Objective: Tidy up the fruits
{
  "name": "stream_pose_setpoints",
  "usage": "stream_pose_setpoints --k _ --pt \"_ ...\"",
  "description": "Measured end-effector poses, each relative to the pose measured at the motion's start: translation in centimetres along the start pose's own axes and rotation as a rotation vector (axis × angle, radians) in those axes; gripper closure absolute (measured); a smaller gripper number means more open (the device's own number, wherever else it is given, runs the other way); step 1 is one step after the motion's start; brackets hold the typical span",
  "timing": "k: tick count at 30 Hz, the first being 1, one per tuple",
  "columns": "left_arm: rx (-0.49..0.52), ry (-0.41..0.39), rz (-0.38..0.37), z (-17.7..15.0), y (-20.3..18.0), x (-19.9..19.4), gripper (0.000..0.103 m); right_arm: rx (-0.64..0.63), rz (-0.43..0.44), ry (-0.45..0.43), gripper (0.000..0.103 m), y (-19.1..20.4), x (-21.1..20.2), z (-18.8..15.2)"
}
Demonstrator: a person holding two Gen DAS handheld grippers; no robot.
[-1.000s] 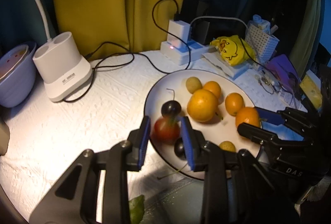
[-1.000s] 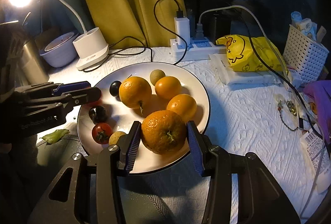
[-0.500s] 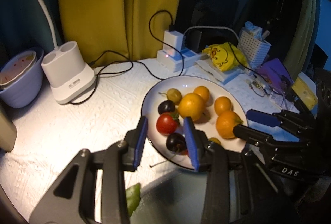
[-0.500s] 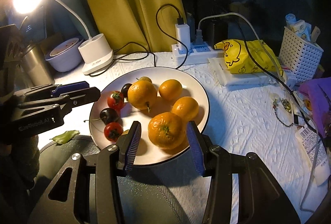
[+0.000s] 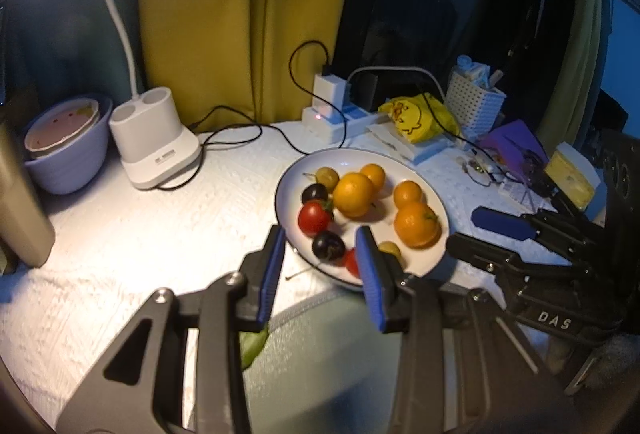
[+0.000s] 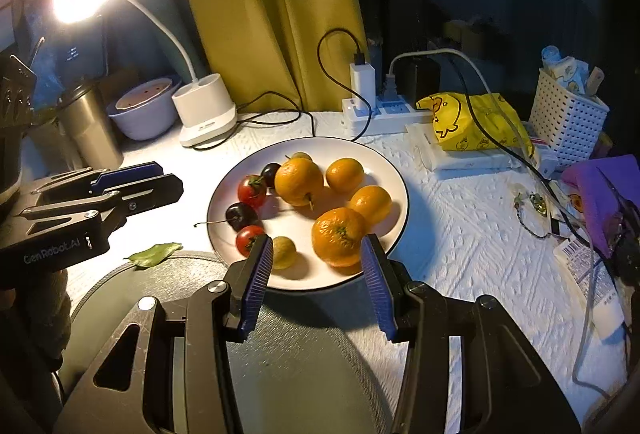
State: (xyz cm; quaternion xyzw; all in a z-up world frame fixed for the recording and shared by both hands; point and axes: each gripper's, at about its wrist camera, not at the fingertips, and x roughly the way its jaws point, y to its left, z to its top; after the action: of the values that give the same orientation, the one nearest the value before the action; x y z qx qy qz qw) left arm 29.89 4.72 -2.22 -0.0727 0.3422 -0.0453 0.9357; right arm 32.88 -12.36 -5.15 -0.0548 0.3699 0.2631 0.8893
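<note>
Holding on white plate (image 6: 394,189), frame centre: four oranges (image 6: 299,181), two tomatoes (image 6: 251,190), two dark cherries (image 6: 241,215), two small yellow-green fruits (image 6: 284,252) (one half hidden). Left gripper (image 5: 320,248) just widened, right gripper (image 6: 317,257) parted; both empty.

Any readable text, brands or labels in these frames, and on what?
"GenRobot.AI": body of the left gripper, seen from the right wrist view.
"DAS": body of the right gripper, seen from the left wrist view.
Lamp base label: too small to read.
Packet print at the table's right edge: blurred.
</note>
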Motion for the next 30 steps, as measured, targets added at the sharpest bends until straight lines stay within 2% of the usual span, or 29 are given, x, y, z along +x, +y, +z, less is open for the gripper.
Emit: stream_pose_setpoints --k 15,30 --pt "-0.003 -0.027 0.001 -3.0 -0.3 -4.7 0.065 -0.017 -0.002 -0.032 0.055 2.0 -3.7 -1.9" --pt "0.029 -0.084 -0.006 -5.5 -2.3 -9.7 0.064 -0.026 -0.016 -0.069 0.055 3.6 -8.2 -4.1"
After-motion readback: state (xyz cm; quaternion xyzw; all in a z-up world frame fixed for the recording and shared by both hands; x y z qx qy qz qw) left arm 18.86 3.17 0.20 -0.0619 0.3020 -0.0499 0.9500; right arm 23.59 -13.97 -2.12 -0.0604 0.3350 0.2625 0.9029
